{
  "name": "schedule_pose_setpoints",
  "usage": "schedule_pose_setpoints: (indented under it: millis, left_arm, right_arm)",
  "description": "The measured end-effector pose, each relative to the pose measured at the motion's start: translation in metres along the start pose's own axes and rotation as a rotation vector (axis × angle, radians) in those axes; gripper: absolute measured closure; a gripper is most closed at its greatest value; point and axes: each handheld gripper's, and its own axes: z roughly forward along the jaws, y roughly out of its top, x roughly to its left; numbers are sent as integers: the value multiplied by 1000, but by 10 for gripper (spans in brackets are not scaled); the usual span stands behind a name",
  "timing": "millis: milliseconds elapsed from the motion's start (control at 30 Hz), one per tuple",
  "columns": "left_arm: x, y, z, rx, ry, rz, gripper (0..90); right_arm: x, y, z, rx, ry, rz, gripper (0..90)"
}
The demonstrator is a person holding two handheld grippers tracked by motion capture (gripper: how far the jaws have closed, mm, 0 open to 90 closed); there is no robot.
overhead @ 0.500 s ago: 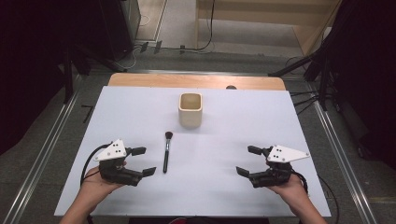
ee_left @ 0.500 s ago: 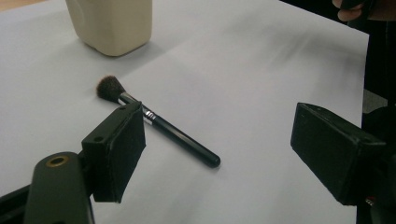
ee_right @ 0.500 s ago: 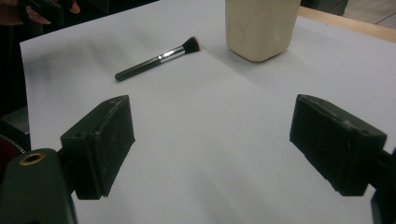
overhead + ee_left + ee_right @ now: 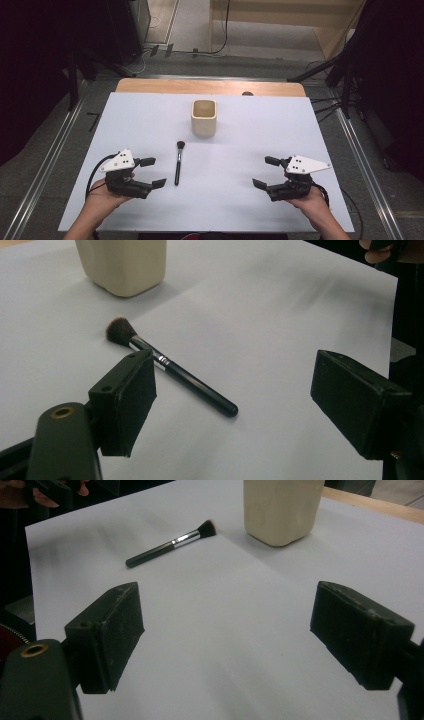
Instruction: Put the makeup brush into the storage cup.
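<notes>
High view shows me the makeup brush (image 4: 177, 162) lying flat on the counter (image 4: 260, 130) just beside my left hand-held gripper (image 4: 150, 172), jaws apart and empty; it looks light, stiff, slippery, so I'd pinch mid-handle.

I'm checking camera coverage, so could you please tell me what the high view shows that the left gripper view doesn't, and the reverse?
High view alone: both hands with the left gripper and right gripper, jaws open, the cup's open top, the table's wooden far edge, the floor. Left gripper view alone: a close look along its own jaws, with the silver ferrule on the brush. Shared: the makeup brush lying on the white sheet, and the beige cup beyond its bristles.
</notes>
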Motion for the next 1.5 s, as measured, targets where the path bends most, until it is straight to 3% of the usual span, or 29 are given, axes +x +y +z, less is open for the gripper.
schedule_pose_setpoints:
  millis: [733, 1233, 1367, 1500]
  left_arm:
    - [1, -1, -1, 2, 17, -14, 205]
    - [4, 0, -5, -42, 39, -27, 200]
    - [5, 2, -3, -45, 44, -63, 199]
    - [6, 3, 0, -45, 57, -66, 198]
  right_arm:
    - [-1, -1, 1, 10, -13, 12, 148]
    - [-2, -1, 1, 12, -14, 17, 149]
    - [-2, -1, 2, 15, -13, 15, 149]
    - [-2, -1, 2, 17, -13, 15, 149]
